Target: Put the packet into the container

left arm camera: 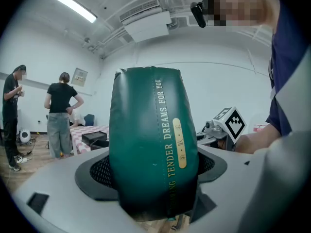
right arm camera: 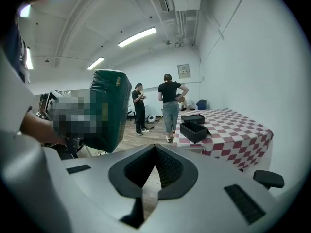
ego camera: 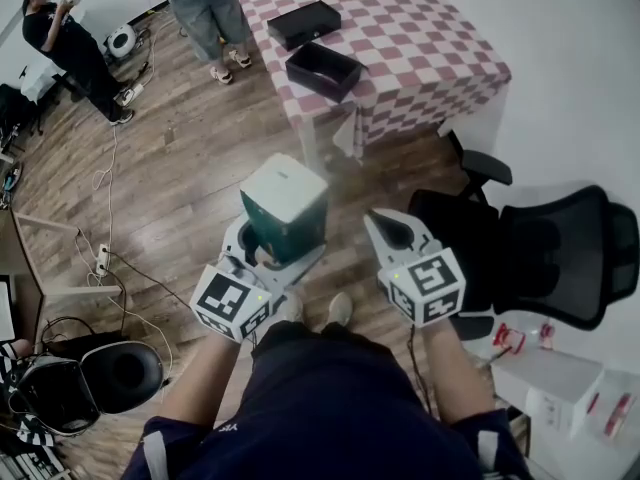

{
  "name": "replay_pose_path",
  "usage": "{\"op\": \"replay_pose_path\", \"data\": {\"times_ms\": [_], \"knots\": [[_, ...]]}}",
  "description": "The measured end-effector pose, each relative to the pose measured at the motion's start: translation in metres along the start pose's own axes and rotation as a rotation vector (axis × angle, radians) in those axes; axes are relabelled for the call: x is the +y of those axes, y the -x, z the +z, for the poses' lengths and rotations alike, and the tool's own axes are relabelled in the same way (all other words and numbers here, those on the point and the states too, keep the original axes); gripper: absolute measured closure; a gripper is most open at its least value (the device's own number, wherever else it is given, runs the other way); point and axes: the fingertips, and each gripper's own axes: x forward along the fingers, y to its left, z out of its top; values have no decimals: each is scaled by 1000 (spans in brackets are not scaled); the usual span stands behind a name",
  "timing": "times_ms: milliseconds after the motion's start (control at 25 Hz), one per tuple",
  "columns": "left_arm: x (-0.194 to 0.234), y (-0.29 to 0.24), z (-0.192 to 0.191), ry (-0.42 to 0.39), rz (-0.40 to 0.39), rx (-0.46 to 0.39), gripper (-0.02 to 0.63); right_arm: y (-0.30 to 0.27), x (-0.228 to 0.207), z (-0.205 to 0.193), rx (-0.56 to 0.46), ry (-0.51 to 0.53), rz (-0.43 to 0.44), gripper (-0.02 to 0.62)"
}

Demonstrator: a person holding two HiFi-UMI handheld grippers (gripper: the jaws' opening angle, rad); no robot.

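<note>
- L gripper: jaws wide apart and clamped on the packet, pads on its two sides near the bottom. Packet stands upright, dark green w/ a pale top.
- R gripper: jaws together at the tips, nothing btw them. It's held just beside the L one, same side of the table.
- Packet is in the air, well short of the table, over wood floor. It's nowhere near the container yet.
- Container: open black box right at the table's near edge. A second, flat black box lies further back on the table, prob. its lid.
- Step in hand, as I read it: carry phase. Packet is gripped but not delivered.
- Next move calls for walking up to the table's near side, bringing the packet over the open box, lowering it in, then letting the L jaws go.
- Packet looks taller than the box is deep, so it prob. needs tipping flat on the way in.
- Room: the floor strip btw the person and the table's near side looks open.
- Black chair sits off the table's near right corner, close to the R gripper, so keep that elbow in.
- Cables trail on the floor left of the table, a trip risk if the path drifts that way.
- Two people stand off the table's far left side, one just beside it, the other further out. Neither is in the approach line.
- Container sits close to the table edge, so a bump on arrival could push it off. R gripper is free to steady it.
</note>
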Motion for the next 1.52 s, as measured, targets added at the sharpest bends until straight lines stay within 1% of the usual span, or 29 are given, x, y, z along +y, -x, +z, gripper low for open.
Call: {"op": "replay_pose_path", "data": {"times_ms": [200, 320, 520, 840, 1000, 1120, 1320, 1520], "knots": [[-4, -14, -1, 3, 12, 8, 146, 6, -17, -6, 10, 2, 16, 586], [-10, -24, -1, -14, 15, 11, 146, 8, -26, -10, 6, 8, 38, 586], [-14, -39, 0, -28, 4, 30, 146, 9, -44, -8, 8, 8, 46, 586], [8, -71, -2, -32, -17, 48, 146, -15, -71, -1, 14, 0, 48, 586], [34, -92, -5, -32, -38, 56, 146, -39, -88, 8, 2, -8, 43, 586], [64, -110, -2, -44, -60, 55, 146, -64, -104, 18, -3, -15, 30, 586], [129, -146, 9, -54, -93, 74, 146, -119, -136, 41, 16, -38, -7, 586], [202, -178, 24, -58, -130, 90, 146, -180, -160, 72, 24, -67, -44, 586]]}}
